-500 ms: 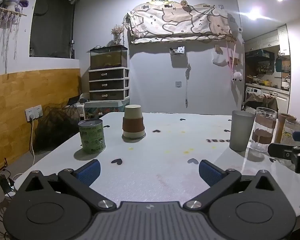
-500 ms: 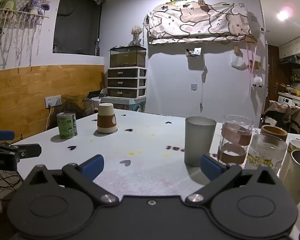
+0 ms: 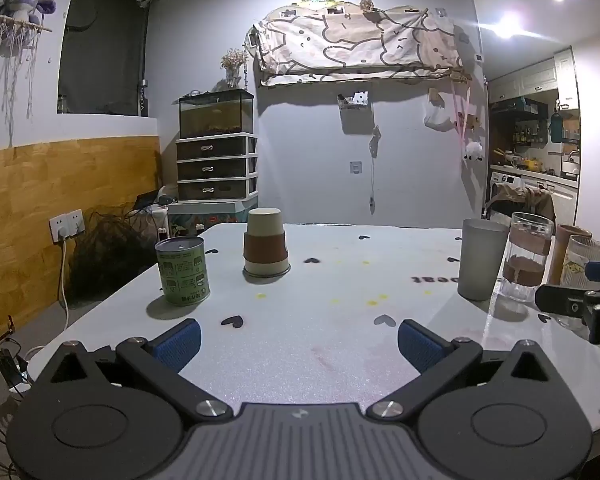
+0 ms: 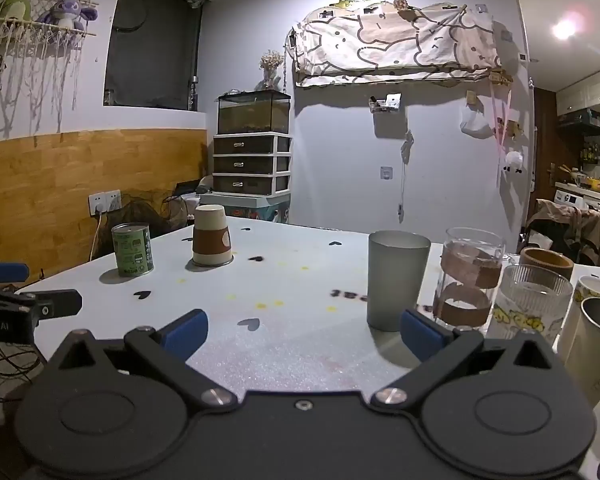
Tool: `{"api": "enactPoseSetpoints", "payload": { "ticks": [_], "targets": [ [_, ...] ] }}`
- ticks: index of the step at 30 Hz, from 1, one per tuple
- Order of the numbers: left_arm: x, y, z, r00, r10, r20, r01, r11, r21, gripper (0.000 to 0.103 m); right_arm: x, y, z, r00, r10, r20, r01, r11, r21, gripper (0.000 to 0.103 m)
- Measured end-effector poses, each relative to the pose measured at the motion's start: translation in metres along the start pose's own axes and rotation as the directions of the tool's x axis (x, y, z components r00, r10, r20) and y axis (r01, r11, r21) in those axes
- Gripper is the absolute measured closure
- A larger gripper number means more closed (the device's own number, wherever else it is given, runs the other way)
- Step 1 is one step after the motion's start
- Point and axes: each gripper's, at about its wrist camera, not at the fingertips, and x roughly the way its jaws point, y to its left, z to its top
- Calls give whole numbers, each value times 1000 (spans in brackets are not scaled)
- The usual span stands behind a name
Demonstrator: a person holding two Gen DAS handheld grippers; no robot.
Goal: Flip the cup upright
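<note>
A paper cup [image 3: 265, 244] with a brown sleeve stands upside down on the white table [image 3: 320, 344], far left of centre. It also shows in the right wrist view [image 4: 211, 236]. My left gripper [image 3: 299, 344] is open and empty, low over the table's near edge, well short of the cup. My right gripper [image 4: 302, 332] is open and empty, near the table's front, with a grey tumbler [image 4: 396, 280] just beyond its right finger. Each gripper shows at the edge of the other's view.
A green tin can [image 3: 182, 272] stands left of the paper cup. At the right stand the grey tumbler [image 3: 482, 264], a glass with brown bands [image 3: 526, 260], a ribbed glass [image 4: 530, 304], a brown cup [image 4: 546, 260] and a metal cup [image 4: 596, 344].
</note>
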Motion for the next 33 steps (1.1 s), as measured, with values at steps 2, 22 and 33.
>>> {"api": "enactPoseSetpoints", "payload": {
  "ticks": [2,22,33],
  "targets": [
    [2,1,0,1000,2,0,-2,1000,1,0,0,0,0,1000,0,-1,0,1000,0,0],
    [5,-1,-5,1000,-1,-2,1,1000,-1,0,0,0,-1,1000,-1,-5,1,1000,0,0],
    [6,-3,-6,1000,-1,-3,1,1000,-2,0,0,1,-1,1000,-1,-6,1,1000,0,0]
  ]
}}
